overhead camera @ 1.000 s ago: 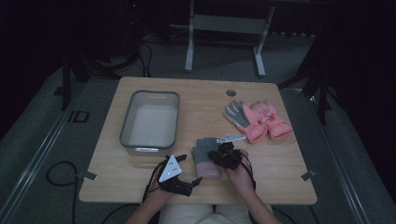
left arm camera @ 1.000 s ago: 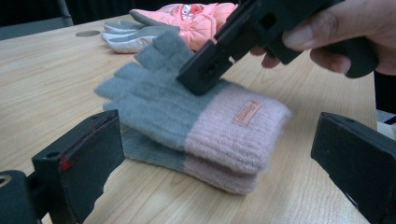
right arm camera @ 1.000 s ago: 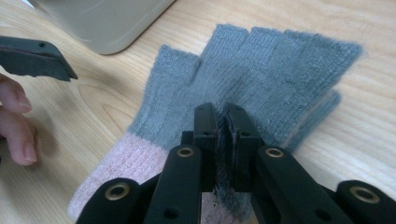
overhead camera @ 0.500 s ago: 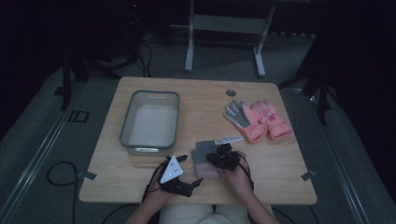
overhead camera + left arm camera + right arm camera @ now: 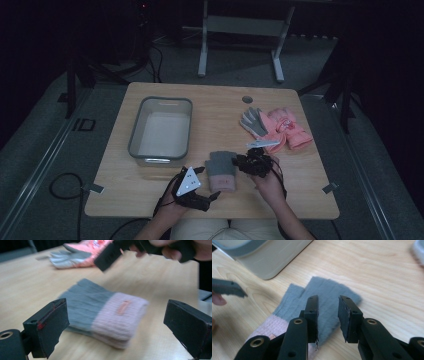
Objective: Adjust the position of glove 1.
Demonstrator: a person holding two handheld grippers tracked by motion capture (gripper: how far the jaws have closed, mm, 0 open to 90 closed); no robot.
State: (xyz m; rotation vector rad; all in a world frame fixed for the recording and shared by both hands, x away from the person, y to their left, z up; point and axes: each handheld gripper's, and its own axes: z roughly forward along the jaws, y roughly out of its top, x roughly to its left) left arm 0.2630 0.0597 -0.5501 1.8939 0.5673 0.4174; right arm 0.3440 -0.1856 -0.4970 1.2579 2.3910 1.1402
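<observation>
A knit glove [image 5: 221,170], grey with a pink cuff, lies flat on the wooden table [image 5: 125,197] near the front edge. My right gripper [image 5: 246,162] hovers just right of it. In the right gripper view its jaws [image 5: 328,302] stand slightly apart above the grey end of the glove [image 5: 329,290], with nothing between them; they have just been opening. My left gripper [image 5: 206,182] rests left of the cuff, open wide. In the left gripper view [image 5: 117,327] the glove [image 5: 105,310] lies ahead of its jaws, apart from them.
A grey plastic bin [image 5: 162,131] stands at the left middle of the table, its corner [image 5: 262,257] close to the glove. A heap of pink and grey gloves [image 5: 277,127] lies at the right rear. A round cable hole [image 5: 247,99] sits near the back edge.
The right gripper's jaws have parted and it has drawn slightly back and up from the glove, which now lies flat. The left gripper has stayed put.
</observation>
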